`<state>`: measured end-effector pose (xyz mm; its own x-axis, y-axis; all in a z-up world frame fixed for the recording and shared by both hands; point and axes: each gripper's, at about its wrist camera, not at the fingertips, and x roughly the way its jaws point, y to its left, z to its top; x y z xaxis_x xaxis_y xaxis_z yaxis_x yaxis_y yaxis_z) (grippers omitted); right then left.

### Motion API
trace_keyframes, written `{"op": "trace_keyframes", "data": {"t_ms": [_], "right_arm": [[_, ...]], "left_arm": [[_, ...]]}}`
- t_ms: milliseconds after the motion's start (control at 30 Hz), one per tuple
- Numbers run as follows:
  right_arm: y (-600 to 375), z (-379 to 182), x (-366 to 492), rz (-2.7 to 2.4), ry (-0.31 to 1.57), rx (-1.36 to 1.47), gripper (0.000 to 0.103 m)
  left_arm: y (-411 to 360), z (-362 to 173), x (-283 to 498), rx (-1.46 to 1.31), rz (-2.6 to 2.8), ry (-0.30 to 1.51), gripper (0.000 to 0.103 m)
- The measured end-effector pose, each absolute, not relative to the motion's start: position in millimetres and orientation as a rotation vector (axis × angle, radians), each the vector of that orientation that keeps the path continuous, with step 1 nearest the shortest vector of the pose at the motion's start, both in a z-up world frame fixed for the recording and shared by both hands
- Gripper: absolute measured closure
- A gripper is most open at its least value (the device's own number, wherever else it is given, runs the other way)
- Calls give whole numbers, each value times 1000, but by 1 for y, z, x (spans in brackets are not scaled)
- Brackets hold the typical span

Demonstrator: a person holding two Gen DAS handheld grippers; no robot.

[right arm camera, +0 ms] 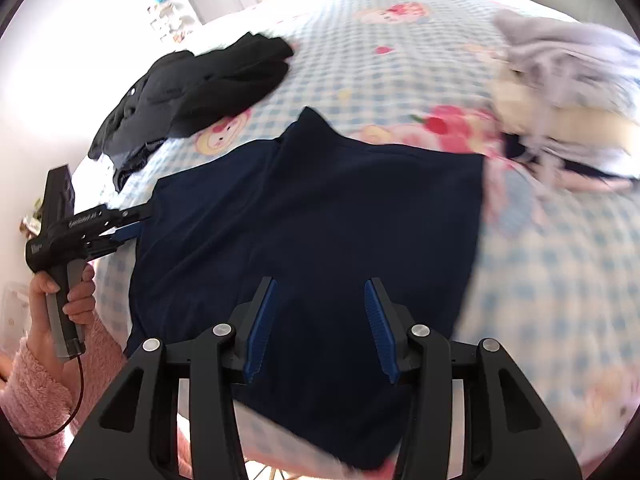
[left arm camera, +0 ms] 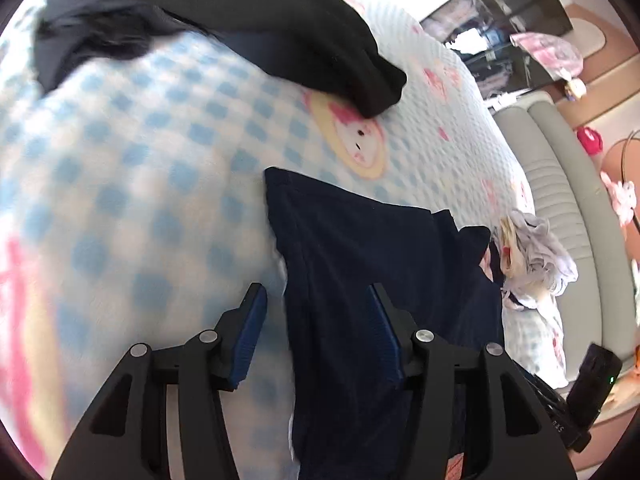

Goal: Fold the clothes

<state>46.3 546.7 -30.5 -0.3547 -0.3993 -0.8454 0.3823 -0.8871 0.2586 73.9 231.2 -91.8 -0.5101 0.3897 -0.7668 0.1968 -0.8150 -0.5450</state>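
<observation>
Two heaps of clothing flank the navy garment spread flat on the bed, whose cover is a blue-and-white check with pink cartoon prints. A black pile lies beyond the navy garment's far left corner, close to it but apart. A crumpled heap of pale lilac and cream clothes sits off the garment's far right corner, just beside its edge. In the left wrist view the black pile fills the upper frame and the pale heap lies near the padded grey headboard to the right of the navy garment.

The right gripper hovers above the near half of the navy garment with its jaws spread wide and nothing between them. The left gripper is likewise wide apart and holding nothing, straddling the garment's left edge, one finger over the bedcover and the other over the dark cloth. Seen from the right wrist, the left gripper, gripped by a hand in a pink fleecy sleeve, reaches the garment's left edge.
</observation>
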Motion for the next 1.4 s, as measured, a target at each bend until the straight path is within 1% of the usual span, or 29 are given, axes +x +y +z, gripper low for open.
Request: {"op": "trace_keyframes", "data": {"t_ms": [33, 67, 100, 233, 267, 300, 333, 367, 400, 433, 467, 500, 533, 567, 667, 767, 833, 933, 967, 1033, 1067, 1100, 1133, 1167, 1300, 1400], "right_arm": [[541, -35, 41, -2234, -25, 1423, 57], [536, -40, 37, -2209, -33, 1433, 57], [532, -45, 34, -2189, -36, 1445, 57], [517, -73, 29, -2186, -4, 1504, 57], [520, -79, 30, -2188, 0, 1515, 57], [522, -84, 30, -2188, -5, 1516, 57], [524, -88, 30, -2187, -13, 1515, 57], [526, -93, 31, -2187, -21, 1513, 57], [527, -96, 30, -2186, -37, 1514, 57], [530, -93, 32, -2192, -49, 1512, 57], [532, -89, 33, -2202, -59, 1509, 57], [536, -82, 37, -2212, -75, 1496, 57], [540, -73, 42, -2222, -95, 1478, 57], [545, -64, 47, -2232, -115, 1460, 57], [561, -48, 69, -2252, -149, 1433, 57], [575, -46, 91, -2266, -155, 1453, 56], [580, -58, 103, -2258, -156, 1502, 56], [590, -74, 119, -2260, -173, 1560, 56], [596, -76, 125, -2266, -177, 1570, 56], [608, -75, 135, -2270, -211, 1569, 56], [615, -73, 140, -2271, -229, 1561, 56], [620, -69, 144, -2280, -239, 1545, 56], [626, -64, 147, -2296, -245, 1526, 56], [632, -60, 150, -2310, -250, 1514, 56], [642, -72, 150, -2322, -240, 1626, 56], [645, -74, 155, -2330, -237, 1647, 56]], "left_arm": [[236, -90, 72, -1481, 2498, -857, 75], [243, -88, 68, -1482, 2530, -801, 98], [250, -86, 65, -1484, 2564, -743, 99], [246, -73, 58, -1463, 2707, -600, 99], [242, -73, 56, -1475, 2698, -606, 98], [238, -77, 53, -1514, 2687, -625, 94], [234, -82, 50, -1559, 2677, -646, 94], [232, -83, 52, -1581, 2700, -631, 94], [232, -79, 57, -1591, 2725, -610, 92], [234, -74, 62, -1599, 2747, -600, 88], [238, -65, 73, -1567, 2752, -623, 78], [241, -57, 83, -1509, 2737, -651, 73], [251, -47, 96, -1433, 2703, -669, 73], [263, -38, 107, -1386, 2670, -649, 73], [302, -24, 132, -1331, 2584, -553, 73], [344, -30, 147, -1343, 2467, -460, 73], [361, -46, 152, -1440, 2425, -430, 73], [366, -65, 164, -1604, 2433, -345, 73], [363, -64, 171, -1609, 2433, -344, 73], [352, -53, 184, -1566, 2436, -397, 73], [347, -47, 189, -1536, 2445, -423, 71], [343, -42, 195, -1507, 2454, -448, 66], [338, -36, 200, -1477, 2463, -473, 64], [336, -40, 201, -1513, 2464, -470, 62], [330, -64, 199, -1719, 2450, -419, 62], [342, -58, 200, -1795, 2423, -321, 61]]}}
